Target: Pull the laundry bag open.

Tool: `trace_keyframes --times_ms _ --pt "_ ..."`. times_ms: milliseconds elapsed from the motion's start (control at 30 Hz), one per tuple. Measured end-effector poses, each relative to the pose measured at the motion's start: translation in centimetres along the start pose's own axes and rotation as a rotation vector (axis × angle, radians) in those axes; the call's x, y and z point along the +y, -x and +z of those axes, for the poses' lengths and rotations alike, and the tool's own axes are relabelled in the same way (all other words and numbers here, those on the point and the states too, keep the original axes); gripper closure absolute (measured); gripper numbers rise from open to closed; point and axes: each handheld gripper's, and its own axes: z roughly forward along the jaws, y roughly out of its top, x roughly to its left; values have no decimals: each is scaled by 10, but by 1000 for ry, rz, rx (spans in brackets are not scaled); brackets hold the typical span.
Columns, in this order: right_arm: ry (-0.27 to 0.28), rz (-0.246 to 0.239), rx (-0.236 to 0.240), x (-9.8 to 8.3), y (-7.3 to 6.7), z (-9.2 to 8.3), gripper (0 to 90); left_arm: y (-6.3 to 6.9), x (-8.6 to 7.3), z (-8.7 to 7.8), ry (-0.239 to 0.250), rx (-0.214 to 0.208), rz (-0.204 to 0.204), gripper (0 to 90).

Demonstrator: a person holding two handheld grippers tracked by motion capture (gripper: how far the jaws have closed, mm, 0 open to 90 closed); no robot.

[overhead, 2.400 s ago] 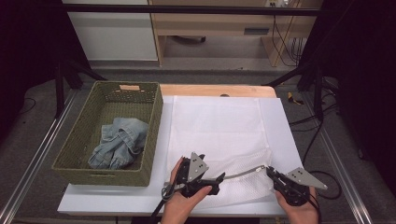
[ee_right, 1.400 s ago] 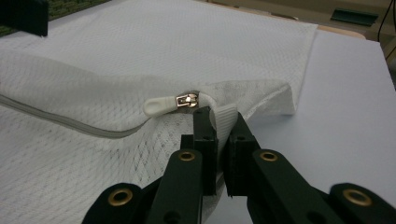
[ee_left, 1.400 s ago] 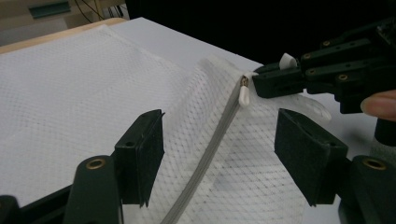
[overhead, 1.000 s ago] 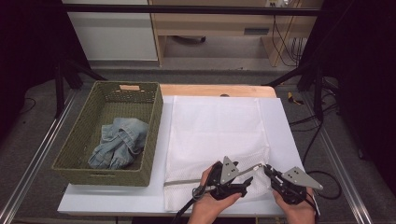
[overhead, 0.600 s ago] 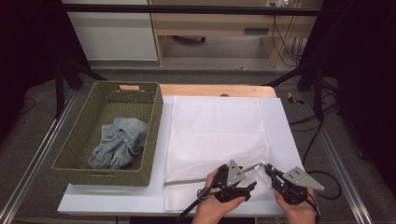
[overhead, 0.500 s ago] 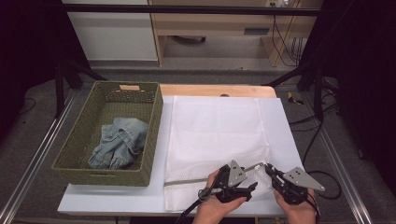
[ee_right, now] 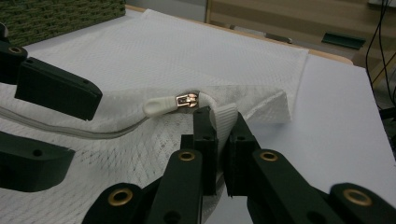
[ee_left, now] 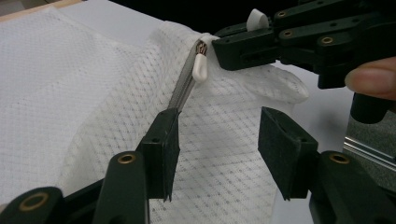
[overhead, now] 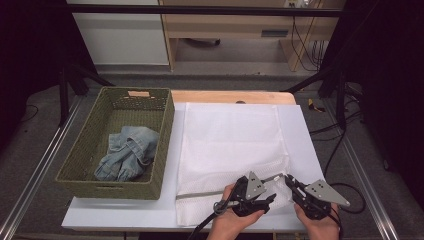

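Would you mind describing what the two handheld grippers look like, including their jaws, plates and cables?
Both are matte black with brass-coloured rivets at the joints. The left gripper has flat rectangular black pads and a grey three-cornered plate on top; a black cable trails from it. The right gripper carries a similar grey plate, with a black cable looping behind.

Lab, black camera frame (overhead: 200,9), trailing cables (overhead: 300,35)
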Motion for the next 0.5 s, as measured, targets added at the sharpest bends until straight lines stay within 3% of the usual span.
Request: trace_keyframes --times_ms 233,333,500 --pt "12 -7 0 2 -1 -1 857 -3 8 1 -2 5 -3 519" --pt "14 -19 0 2 -2 -1 857 -6 11 3 2 12 -12 575" --pt "17 -25 1 3 -3 -1 857 -9 15 12 -11 -14 -19 644"
